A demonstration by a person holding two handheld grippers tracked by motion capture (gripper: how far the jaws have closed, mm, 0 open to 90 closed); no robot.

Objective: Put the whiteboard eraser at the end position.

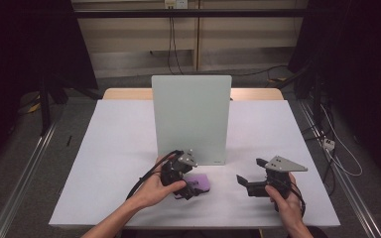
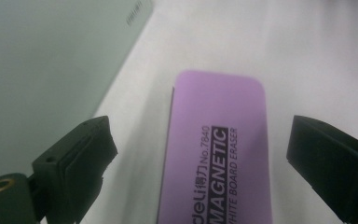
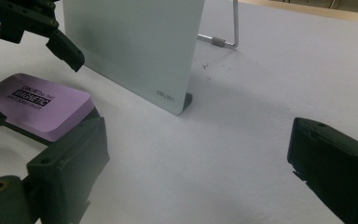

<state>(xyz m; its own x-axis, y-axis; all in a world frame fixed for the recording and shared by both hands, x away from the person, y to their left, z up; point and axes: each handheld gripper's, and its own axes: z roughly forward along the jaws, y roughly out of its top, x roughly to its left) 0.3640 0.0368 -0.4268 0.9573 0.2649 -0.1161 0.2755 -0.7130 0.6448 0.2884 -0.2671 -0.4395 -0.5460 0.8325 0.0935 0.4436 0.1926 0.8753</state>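
While straddling purple eraser (image 2: 214, 154) w/ jaws spread wide, not touching it: left claw (image 1: 191, 186), held by left hand (image 1: 154, 191). Eraser flat on white table (image 1: 119, 148), near front edge, approx centre, just in front of upright grey-green board (image 1: 191, 116); label reads "MAGNETIC WHITE BOARD ERASER". Right claw (image 1: 248, 178) in right hand (image 1: 285, 198), towards front-right corner, jaws spread, nothing between, pointing left twd eraser, well apart from it. Board on wire stand (image 3: 228, 35), mid-table.

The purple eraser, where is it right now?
In the high view, the purple eraser lies flat on the table, under the left gripper, just before the upright whiteboard.
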